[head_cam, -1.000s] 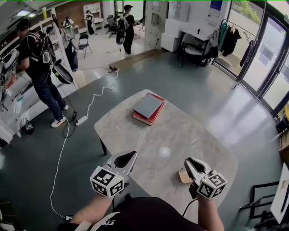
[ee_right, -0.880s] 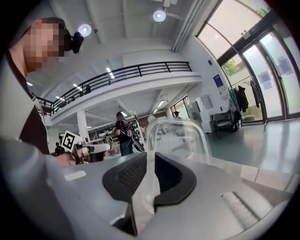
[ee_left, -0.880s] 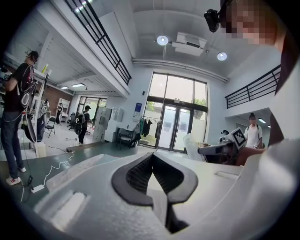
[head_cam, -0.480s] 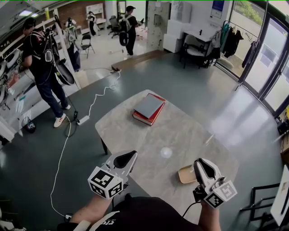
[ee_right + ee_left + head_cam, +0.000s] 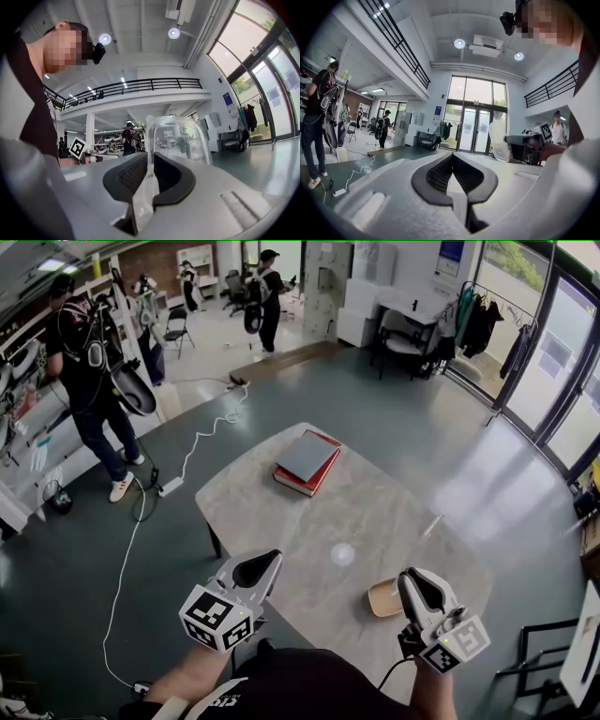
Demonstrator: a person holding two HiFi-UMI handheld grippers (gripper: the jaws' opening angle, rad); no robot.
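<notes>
— Black pads on the left gripper [image 5: 452, 161]: how are they found?
— Closed tip to tip, with nothing caught between them. From above, that gripper is seen held over the near edge of the marble-patterned table [image 5: 375, 512], and nothing is touched by it.
— What is seen further along?
— A grey book is stacked on a red book [image 5: 307, 463] at the far side, well apart from both grippers.
— And on the right?
— The right gripper [image 5: 151, 159] is clamped on a clear plastic container [image 5: 176, 136], whose thin wall is pinched between the two pads. In the head view the container is seen just ahead of the jaws, near the table's near right edge. Whether its base rests on the tabletop cannot be told.
— Which step is judged to be in hand?
— A one-sided hold: the container is judged to be gripped by the right side alone, while the left is left idle.
— What would be called for by a further move?
— A pinch firm enough not to slip, yet light enough that the thin wall is not buckled. The left jaws would have to be parted before anything could be taken by them.
</notes>
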